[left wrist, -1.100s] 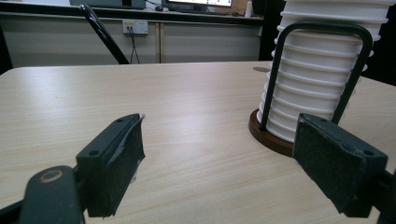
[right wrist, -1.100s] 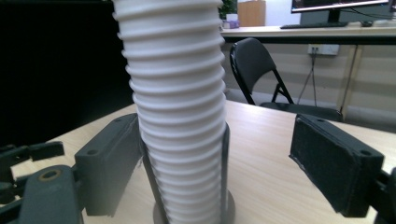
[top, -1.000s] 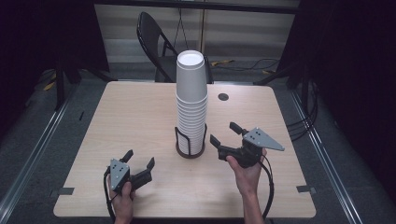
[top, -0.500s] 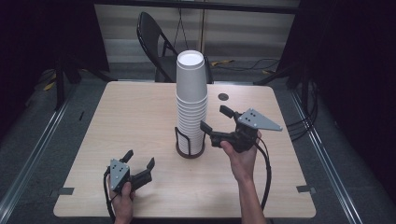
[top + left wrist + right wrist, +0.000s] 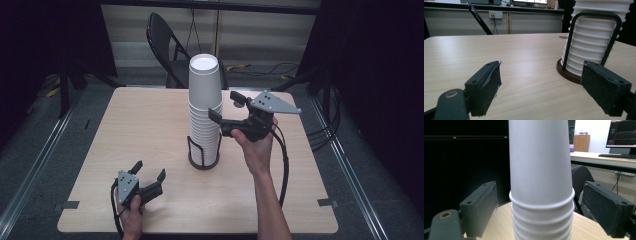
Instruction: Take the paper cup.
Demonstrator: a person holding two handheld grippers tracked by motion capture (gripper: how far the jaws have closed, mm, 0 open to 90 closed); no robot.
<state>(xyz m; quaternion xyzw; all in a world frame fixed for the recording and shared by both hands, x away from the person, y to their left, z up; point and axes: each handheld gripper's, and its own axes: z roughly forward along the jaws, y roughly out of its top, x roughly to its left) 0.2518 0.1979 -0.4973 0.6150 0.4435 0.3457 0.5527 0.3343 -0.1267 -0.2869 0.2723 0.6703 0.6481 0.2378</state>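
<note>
Pale wooden table, dark room. Item: stack of white paper cups upturned in a wire holder at centre. We hold our right gripper wide open astride the top cup, likely to lift it; our left gripper rests open, empty, near the front edge.

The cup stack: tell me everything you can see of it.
The cup stack is a tall column of nested white cups, paper by the look, upside down with rolled rims ringing its lower half. It stands upright mid-table in a black wire holder on a round dark base. The open right tool flanks the top cup without touching.
</note>
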